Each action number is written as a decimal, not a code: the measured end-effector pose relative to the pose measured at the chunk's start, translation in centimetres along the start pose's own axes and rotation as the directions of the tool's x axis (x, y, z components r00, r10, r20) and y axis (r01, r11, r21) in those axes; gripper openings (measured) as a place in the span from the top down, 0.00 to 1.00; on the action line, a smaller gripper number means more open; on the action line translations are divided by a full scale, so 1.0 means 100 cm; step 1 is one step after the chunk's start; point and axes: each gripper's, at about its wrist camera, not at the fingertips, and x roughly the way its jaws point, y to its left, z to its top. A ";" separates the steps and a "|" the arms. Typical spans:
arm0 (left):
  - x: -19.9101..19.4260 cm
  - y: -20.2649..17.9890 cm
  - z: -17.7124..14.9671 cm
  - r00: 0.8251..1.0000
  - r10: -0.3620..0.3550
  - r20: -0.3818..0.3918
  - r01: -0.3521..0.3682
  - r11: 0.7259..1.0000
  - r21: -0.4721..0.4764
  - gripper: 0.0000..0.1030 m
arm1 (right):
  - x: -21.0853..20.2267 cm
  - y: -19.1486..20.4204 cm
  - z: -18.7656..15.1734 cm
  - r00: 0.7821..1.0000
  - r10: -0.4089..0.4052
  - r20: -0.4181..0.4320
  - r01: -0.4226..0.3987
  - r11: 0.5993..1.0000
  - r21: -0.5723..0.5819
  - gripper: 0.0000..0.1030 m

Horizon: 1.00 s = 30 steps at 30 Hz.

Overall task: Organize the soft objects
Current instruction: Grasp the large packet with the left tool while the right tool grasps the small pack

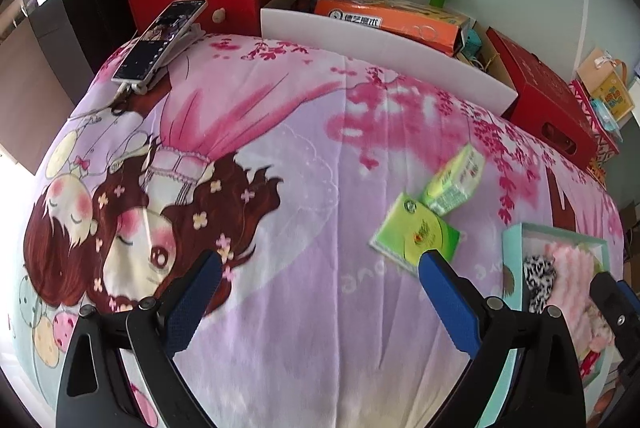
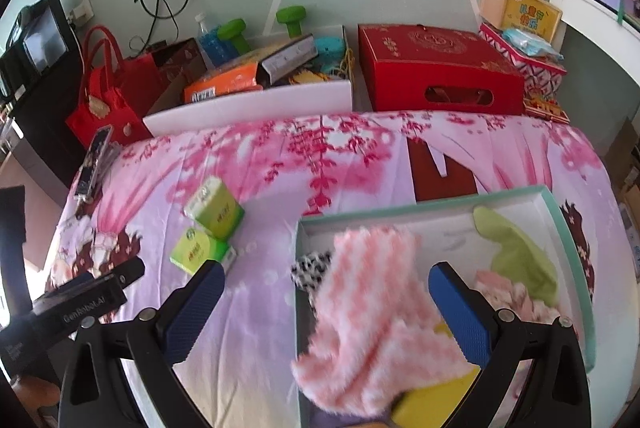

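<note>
Pink sock (image 2: 372, 312), between right hand-held gripper (image 2: 324, 304) fingers

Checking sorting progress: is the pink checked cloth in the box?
Partly: the fluffy pink-and-white checked cloth drapes over the teal-rimmed box's near edge.

Pink-and-white fuzzy cloth (image 2: 372, 312), black-and-white spotted cloth (image 2: 310, 268), teal-rimmed box (image 2: 568, 224).

Pink-checked fluffy cloth (image 2: 372, 312) draped over teal box (image 2: 568, 228) rim — right gripper (image 2: 326, 304) agape.
</note>
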 end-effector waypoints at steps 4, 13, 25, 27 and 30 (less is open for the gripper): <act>0.007 0.001 0.009 1.000 -0.018 0.007 0.018 1.000 -0.010 0.04 | 0.010 0.002 0.008 1.000 0.015 0.007 -0.015 1.000 0.023 0.00; 0.025 -0.006 0.020 1.000 0.008 -0.005 -0.008 0.999 0.039 0.04 | 0.031 0.023 0.020 0.999 0.036 0.019 -0.036 0.999 -0.019 0.00; 0.043 -0.025 0.012 0.997 -0.026 -0.072 0.034 0.993 0.109 0.04 | 0.048 0.021 0.021 0.999 0.048 0.001 -0.048 0.999 -0.012 0.00; 0.045 -0.031 0.010 0.996 -0.034 -0.082 0.044 0.991 0.127 0.04 | 0.050 0.019 0.020 0.999 0.049 -0.006 -0.049 0.999 -0.002 0.00; 0.047 -0.038 0.008 0.994 -0.057 -0.089 0.070 0.987 0.147 0.04 | 0.053 0.016 0.019 0.999 0.044 -0.021 -0.044 0.999 0.004 0.00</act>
